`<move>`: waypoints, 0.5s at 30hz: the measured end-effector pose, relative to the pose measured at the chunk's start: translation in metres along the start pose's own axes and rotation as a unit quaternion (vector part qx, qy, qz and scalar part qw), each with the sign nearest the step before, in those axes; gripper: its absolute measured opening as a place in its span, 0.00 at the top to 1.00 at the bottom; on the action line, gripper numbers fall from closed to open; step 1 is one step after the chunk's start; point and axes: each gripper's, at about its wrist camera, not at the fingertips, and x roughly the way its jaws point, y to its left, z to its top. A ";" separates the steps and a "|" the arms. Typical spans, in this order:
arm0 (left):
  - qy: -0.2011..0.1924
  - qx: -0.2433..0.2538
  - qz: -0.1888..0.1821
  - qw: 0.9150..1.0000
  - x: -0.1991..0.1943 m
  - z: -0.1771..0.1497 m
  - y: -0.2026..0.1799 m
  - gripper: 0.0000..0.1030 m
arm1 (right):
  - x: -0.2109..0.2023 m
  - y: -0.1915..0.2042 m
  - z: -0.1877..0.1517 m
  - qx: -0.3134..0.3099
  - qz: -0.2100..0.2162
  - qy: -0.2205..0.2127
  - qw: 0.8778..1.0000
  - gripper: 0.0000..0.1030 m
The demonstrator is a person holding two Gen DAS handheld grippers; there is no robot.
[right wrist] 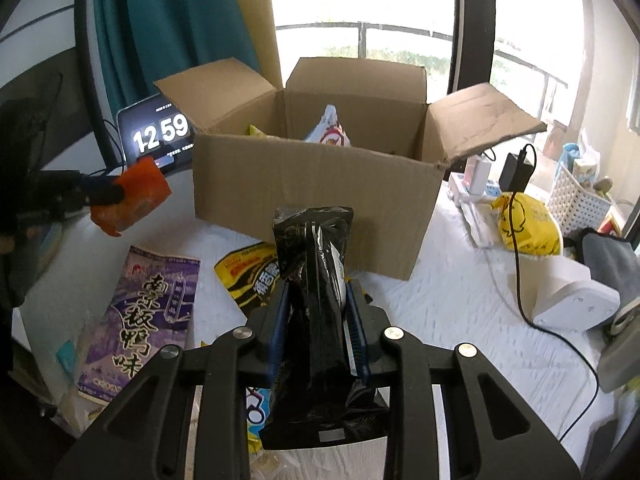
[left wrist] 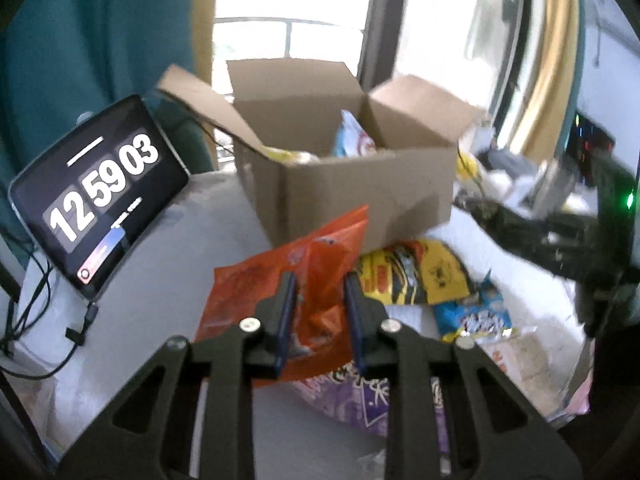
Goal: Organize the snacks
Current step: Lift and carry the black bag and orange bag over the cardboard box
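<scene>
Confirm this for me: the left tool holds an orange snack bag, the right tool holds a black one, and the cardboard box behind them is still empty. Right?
Not quite: the cardboard box already has snack packets in it, as the right wrist view shows. The rest holds: the left tool grips the orange bag and the right tool grips the black bag.

Left black two-finger gripper [left wrist: 318, 304] tilts downward, blue-padded jaws pinched on crumpled orange foil snack packet [left wrist: 296, 276], lifted off table. Right black two-finger gripper [right wrist: 318, 320] tilts downward too, jaws clamped on upright glossy black snack bag [right wrist: 316, 312], pads pressing both its sides.
</scene>
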 end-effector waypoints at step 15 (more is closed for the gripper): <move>-0.094 0.026 0.006 0.995 -0.053 0.048 -0.015 0.77 | -0.014 -0.002 0.039 -0.021 -0.001 -0.042 0.999 0.71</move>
